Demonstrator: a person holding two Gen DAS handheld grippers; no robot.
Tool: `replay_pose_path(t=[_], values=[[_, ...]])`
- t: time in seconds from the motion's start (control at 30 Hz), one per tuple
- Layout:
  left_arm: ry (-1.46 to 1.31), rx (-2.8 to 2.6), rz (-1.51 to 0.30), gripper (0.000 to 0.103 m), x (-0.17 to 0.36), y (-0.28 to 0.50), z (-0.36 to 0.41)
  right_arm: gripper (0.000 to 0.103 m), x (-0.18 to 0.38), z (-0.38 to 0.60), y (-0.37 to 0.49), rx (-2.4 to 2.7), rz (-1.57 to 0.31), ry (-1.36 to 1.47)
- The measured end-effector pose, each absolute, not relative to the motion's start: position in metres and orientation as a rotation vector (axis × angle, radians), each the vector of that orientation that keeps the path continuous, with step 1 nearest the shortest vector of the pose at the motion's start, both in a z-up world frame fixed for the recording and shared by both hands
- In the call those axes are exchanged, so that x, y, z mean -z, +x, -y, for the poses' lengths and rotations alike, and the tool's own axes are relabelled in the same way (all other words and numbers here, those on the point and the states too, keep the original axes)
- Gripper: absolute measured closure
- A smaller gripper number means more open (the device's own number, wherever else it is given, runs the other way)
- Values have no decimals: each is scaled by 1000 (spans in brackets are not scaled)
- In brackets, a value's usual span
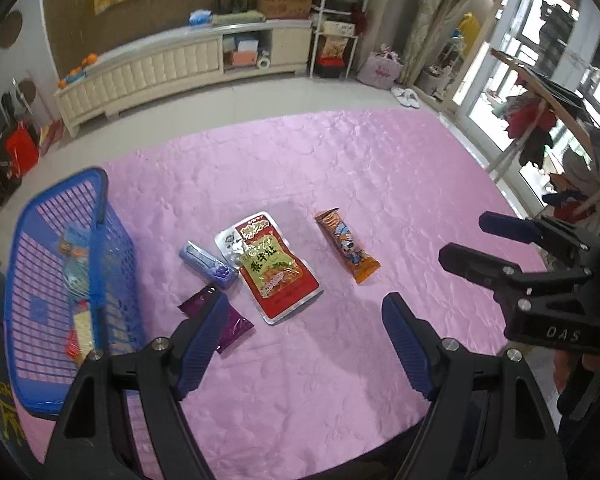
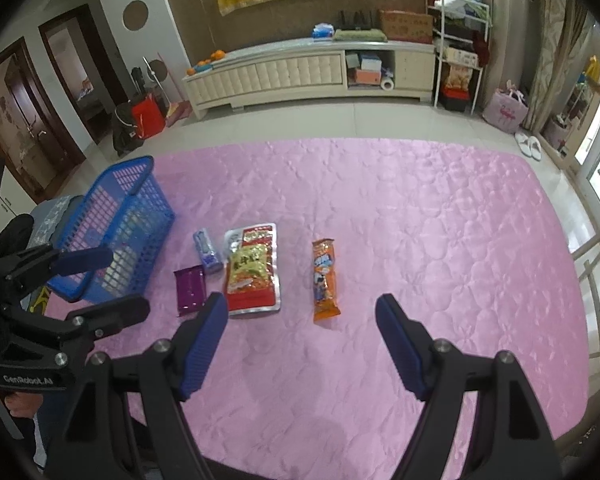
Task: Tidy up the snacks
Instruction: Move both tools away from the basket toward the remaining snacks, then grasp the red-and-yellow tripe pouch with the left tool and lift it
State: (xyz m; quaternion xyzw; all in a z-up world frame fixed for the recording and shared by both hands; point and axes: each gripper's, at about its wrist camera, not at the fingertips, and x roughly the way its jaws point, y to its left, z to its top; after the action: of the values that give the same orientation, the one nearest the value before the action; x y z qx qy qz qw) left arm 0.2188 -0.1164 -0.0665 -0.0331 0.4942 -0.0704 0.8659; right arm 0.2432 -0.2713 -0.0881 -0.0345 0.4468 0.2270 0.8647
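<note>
On the pink cloth lie a red and green pouch (image 1: 276,272) (image 2: 254,272), an orange snack bar (image 1: 348,248) (image 2: 325,280), a small lilac-blue pack (image 1: 208,266) (image 2: 206,252) and a purple packet (image 1: 236,324) (image 2: 189,290). A blue basket (image 1: 100,216) (image 2: 140,176) stands at the left with several snacks inside. My left gripper (image 1: 306,298) (image 2: 126,282) hovers open just short of the pouch; one finger covers part of the purple packet. My right gripper (image 2: 302,298) (image 1: 464,236) is open above the cloth, near the orange bar, holding nothing.
The pink quilted cloth (image 1: 340,168) covers the work surface, with tiled floor beyond its far edge. A low white cabinet (image 2: 300,68) runs along the back wall, a white shelf rack (image 2: 460,40) to its right. A hand (image 2: 20,400) holds the left gripper.
</note>
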Motion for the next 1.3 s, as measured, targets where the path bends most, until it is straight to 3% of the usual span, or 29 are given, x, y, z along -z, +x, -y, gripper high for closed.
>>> replay_pose_path(t=[0.13,0.33,0.5,0.87,1.03,1.3], values=[[-137,136,-1098,17,87,240,114,23,102,268,259,-479,-953,-88],[-200,84,-1161,17,115,270,108,23,119,270,284,-450,-975,-105],[-229,60,-1238,17,144,291,108,14,139,266,302,-449,-998,-131],[-250,40,-1300,17,184,318,104,13,179,267,337,-444,-1073,-86],[-240,-14,-1318,1,201,331,103,13,185,269,346,-448,-1075,-83],[-217,-65,-1296,1,208,352,110,13,195,272,354,-450,-1089,-80]])
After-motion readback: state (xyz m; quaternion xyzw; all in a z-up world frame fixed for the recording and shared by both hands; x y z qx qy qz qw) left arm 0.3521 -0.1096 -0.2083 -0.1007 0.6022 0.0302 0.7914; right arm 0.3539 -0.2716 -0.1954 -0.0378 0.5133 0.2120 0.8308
